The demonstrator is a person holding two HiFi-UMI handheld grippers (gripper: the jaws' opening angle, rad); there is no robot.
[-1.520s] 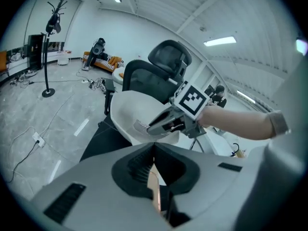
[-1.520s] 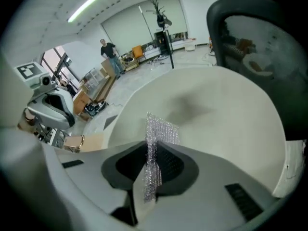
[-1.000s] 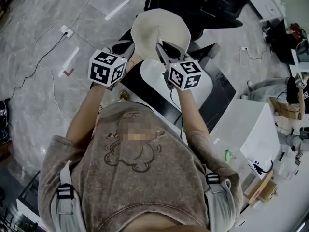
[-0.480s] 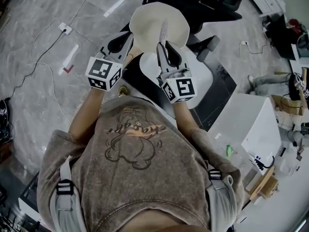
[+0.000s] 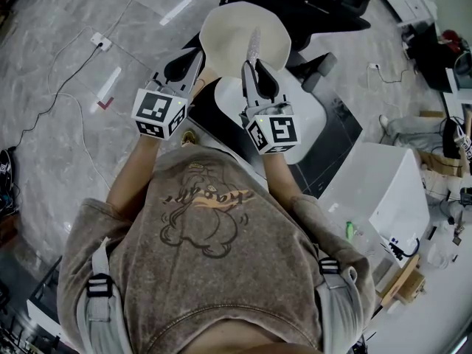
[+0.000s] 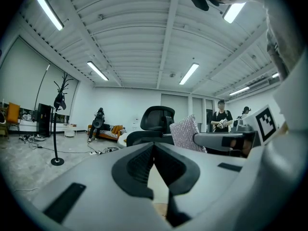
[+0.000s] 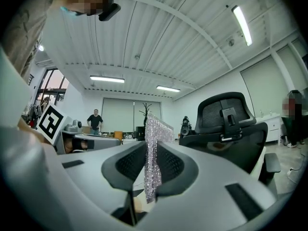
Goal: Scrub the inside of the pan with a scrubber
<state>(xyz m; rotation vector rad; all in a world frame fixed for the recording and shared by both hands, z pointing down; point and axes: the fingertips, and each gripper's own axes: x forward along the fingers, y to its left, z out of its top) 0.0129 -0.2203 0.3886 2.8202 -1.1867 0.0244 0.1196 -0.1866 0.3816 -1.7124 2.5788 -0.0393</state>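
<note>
Grey marble floor [image 5: 59, 124] lies below. The right gripper [image 5: 252, 66] pinches a glittery scrubber [image 7: 153, 158] that sticks out beyond its jaws. The left gripper [image 5: 196, 59], jaws pressed together, seemingly clamps the pan [image 5: 236, 28] by its handle.

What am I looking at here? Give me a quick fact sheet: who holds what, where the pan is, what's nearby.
left gripper: shut, apparently on the tan pan handle
right gripper: shut on the scrubber, a glittery silver pad held upright
pan: cream, round, just ahead of both grippers, inside facing the person
contact: scrubber overlaps the pan's inside in the head view; touch cannot be confirmed
nearby: white table, black office chair
</note>
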